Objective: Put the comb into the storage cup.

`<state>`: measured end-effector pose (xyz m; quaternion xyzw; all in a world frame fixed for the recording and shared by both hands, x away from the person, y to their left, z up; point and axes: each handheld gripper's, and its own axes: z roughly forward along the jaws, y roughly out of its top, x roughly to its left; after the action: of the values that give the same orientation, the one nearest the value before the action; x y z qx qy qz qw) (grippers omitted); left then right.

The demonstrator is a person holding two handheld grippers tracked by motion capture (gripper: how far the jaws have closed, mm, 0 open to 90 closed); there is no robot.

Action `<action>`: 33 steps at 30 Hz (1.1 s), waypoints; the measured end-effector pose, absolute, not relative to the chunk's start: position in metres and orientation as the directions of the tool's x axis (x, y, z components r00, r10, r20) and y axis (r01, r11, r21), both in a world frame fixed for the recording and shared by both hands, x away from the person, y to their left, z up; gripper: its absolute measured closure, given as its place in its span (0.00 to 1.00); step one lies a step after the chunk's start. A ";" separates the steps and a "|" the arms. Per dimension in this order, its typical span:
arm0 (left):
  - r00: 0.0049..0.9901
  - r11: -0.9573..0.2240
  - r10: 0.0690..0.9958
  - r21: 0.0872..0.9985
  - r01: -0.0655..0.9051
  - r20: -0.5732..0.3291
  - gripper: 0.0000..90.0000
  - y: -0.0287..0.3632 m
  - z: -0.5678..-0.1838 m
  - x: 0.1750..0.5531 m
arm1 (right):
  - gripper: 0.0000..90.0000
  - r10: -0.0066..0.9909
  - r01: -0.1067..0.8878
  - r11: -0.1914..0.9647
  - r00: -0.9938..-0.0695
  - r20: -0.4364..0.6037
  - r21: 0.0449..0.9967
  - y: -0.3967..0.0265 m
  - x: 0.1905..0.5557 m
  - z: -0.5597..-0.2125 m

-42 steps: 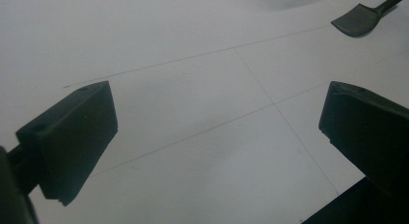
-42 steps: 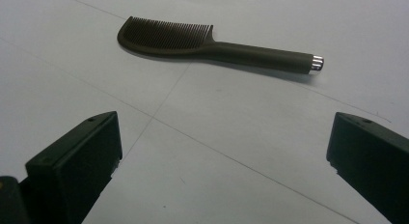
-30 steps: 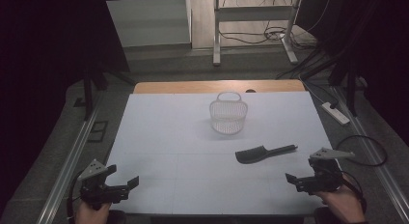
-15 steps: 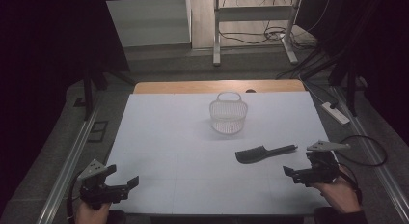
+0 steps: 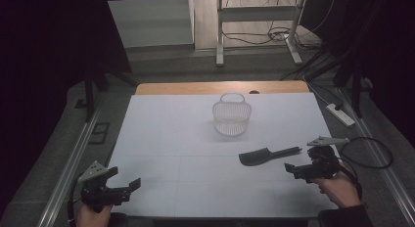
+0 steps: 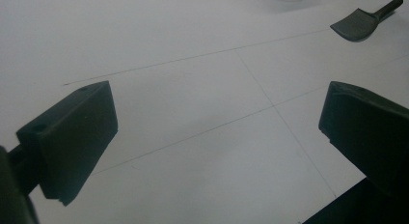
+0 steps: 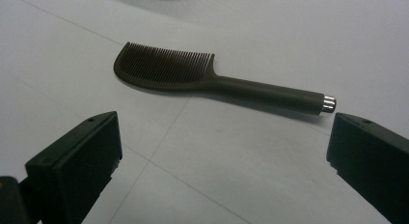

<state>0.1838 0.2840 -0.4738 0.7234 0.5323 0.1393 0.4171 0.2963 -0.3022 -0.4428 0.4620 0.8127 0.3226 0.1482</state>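
The counter (image 5: 171,139) carries a white surface marked with thin grid lines. A black comb (image 5: 268,155) lies flat on it, right of centre. In the high view its toothed head points left and its handle runs to the right, rising slightly toward the far side. In the right gripper view the comb (image 7: 217,79) lies across the frame just beyond the jaws, teeth on the far edge of the head, with a small silver cap at the handle end.

A white mesh basket (image 5: 232,118) with an arched handle stands upright at the middle of the counter, beyond the comb and apart from it.

The right gripper (image 5: 295,170) is held in the person's right hand (image 5: 337,188) above the near right part of the counter. Its jaws are spread wide and hold nothing. It sits just beside the handle end of the comb, on the near side, not touching it.

The left gripper (image 5: 128,189) is held in the left hand (image 5: 90,215) at the near left corner of the counter, well apart from the comb. Its jaws stand wide apart and empty over bare counter surface. In the left gripper view the comb head (image 6: 358,25) shows far off at the upper right.
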 end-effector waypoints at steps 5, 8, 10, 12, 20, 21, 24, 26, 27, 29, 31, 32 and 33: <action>0.393 -0.083 0.887 0.751 0.655 -0.244 0.01 0.284 -0.474 0.184 | 0.00 0.842 0.655 0.377 -0.537 0.052 0.655 -0.298 0.303 -0.442; 0.393 -0.086 0.887 0.752 0.654 -0.240 0.01 0.284 -0.474 0.184 | 0.00 0.838 0.654 0.391 -0.543 0.042 0.648 -0.295 0.306 -0.442; 0.394 -0.087 0.887 0.752 0.653 -0.240 0.01 0.284 -0.474 0.184 | 0.00 0.839 0.659 0.396 -0.543 0.040 0.639 -0.292 0.309 -0.441; 0.395 -0.087 0.887 0.752 0.653 -0.240 0.01 0.284 -0.474 0.184 | 0.00 0.840 0.661 0.398 -0.541 0.037 0.636 -0.291 0.311 -0.441; 0.396 -0.087 0.886 0.752 0.654 -0.242 0.01 0.284 -0.474 0.184 | 0.00 0.844 0.681 0.404 -0.535 0.039 0.611 -0.285 0.322 -0.440; 0.396 -0.087 0.886 0.752 0.654 -0.242 0.01 0.284 -0.474 0.184 | 0.00 0.844 0.682 0.405 -0.535 0.038 0.610 -0.285 0.323 -0.440; 0.396 -0.086 0.886 0.752 0.654 -0.243 0.01 0.284 -0.474 0.184 | 0.00 0.844 0.685 0.401 -0.535 0.046 0.608 -0.283 0.328 -0.439; 0.395 -0.086 0.886 0.751 0.654 -0.243 0.01 0.284 -0.474 0.184 | 0.00 0.845 0.688 0.402 -0.533 0.044 0.604 -0.281 0.330 -0.438; 0.396 -0.087 0.886 0.751 0.655 -0.243 0.01 0.284 -0.474 0.184 | 0.00 0.845 0.688 0.405 -0.533 0.041 0.603 -0.280 0.332 -0.438; 0.395 -0.085 0.886 0.751 0.655 -0.244 0.01 0.284 -0.474 0.184 | 0.00 0.846 0.691 0.408 -0.532 0.039 0.597 -0.279 0.334 -0.438; 0.394 -0.084 0.886 0.751 0.655 -0.245 0.01 0.284 -0.474 0.184 | 0.00 0.845 0.691 0.412 -0.533 0.033 0.594 -0.277 0.337 -0.437; 0.394 -0.083 0.886 0.751 0.656 -0.246 0.01 0.284 -0.474 0.184 | 0.00 0.845 0.692 0.414 -0.534 0.034 0.591 -0.276 0.338 -0.437; 0.393 -0.083 0.886 0.751 0.655 -0.246 0.01 0.284 -0.474 0.184 | 0.00 0.844 0.693 0.417 -0.535 0.031 0.588 -0.274 0.340 -0.437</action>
<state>0.1843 0.2842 -0.4740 0.7227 0.5332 0.1380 0.4176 0.3402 -0.2741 -0.4373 0.4626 0.8307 0.2782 0.1361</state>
